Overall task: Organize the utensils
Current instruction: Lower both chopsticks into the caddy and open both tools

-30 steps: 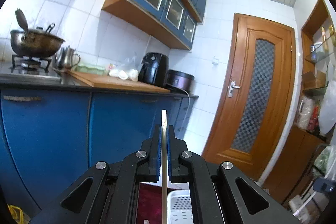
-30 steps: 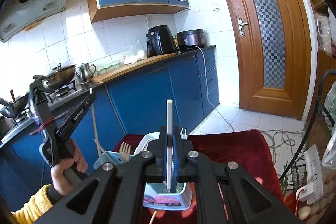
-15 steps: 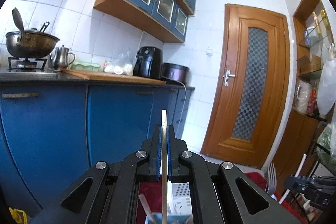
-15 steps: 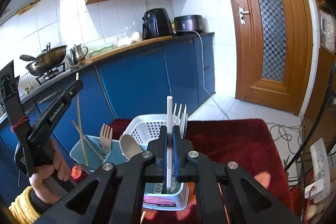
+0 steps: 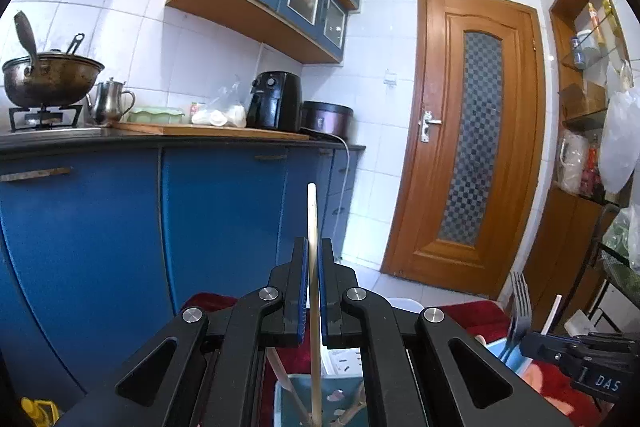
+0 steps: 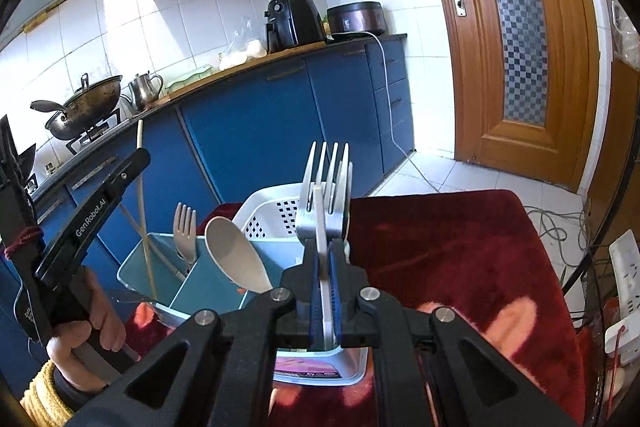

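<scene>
My left gripper [image 5: 314,251] is shut on a pale wooden chopstick [image 5: 313,227] held upright, its lower end inside the light-blue utensil caddy [image 5: 288,387]. In the right wrist view the left gripper [image 6: 138,157] stands at the caddy's left compartment [image 6: 136,267] with the chopstick [image 6: 146,227] in it. My right gripper [image 6: 325,247] is shut on a white flat-handled utensil [image 6: 322,235] held upright over the caddy's right end. A pale fork [image 6: 185,231], a beige spoon [image 6: 236,259] and metal forks [image 6: 326,187] stand in the caddy.
The caddy sits on a dark red cloth [image 6: 440,247] in front of a white perforated basket [image 6: 276,207]. Blue kitchen cabinets [image 6: 260,131] and a wooden door [image 6: 520,47] lie beyond. A white power strip [image 6: 628,287] and cables are at the right.
Both grippers have come down toward the caddy. The chopstick's lower end has gone into the left compartment, and the right gripper with its white utensil has closed in on the caddy's right end.
</scene>
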The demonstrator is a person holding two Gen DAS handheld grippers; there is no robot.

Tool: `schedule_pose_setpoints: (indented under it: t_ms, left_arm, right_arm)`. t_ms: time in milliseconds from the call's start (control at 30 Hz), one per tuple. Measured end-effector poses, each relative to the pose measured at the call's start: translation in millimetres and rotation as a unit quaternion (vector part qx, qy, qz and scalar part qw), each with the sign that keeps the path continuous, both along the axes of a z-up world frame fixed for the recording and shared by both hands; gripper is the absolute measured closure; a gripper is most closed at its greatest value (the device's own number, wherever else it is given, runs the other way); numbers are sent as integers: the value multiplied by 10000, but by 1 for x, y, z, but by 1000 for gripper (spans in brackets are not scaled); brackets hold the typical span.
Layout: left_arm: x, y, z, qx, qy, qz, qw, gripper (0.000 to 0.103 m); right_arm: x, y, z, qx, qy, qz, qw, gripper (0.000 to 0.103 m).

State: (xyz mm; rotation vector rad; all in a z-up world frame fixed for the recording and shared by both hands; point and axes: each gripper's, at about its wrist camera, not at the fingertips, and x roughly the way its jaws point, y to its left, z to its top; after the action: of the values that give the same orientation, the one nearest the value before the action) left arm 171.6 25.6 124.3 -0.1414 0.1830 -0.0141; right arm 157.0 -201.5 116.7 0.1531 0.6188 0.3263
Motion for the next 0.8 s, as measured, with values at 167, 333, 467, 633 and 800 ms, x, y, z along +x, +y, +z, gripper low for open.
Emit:
schedule_pose_setpoints:
  t_ms: [167,333,467,633,800]
  left_arm:
    - [0,-7,0,98,157,-152,9997,90]
    - [-7,-12,1,107,204,-259,9994,72]
    - [-14,-14,5,140,239,-301,9992,72]
    - [-26,-13,9,95,307,-349,9989,72]
    - [-38,-9,10,-6,433,-367,9984,72]
  right_arm:
    - [-3,-5,2,264,33,66,9996,85]
    - [-9,-8,9,339,-54,36,9994,76]
    - [-14,-9,11,397,-78,5,9992,75]
    - [-23,-10,13,516,-58,5,9987,73]
    - [-33,-11,13,570,-31,21,9984,73]
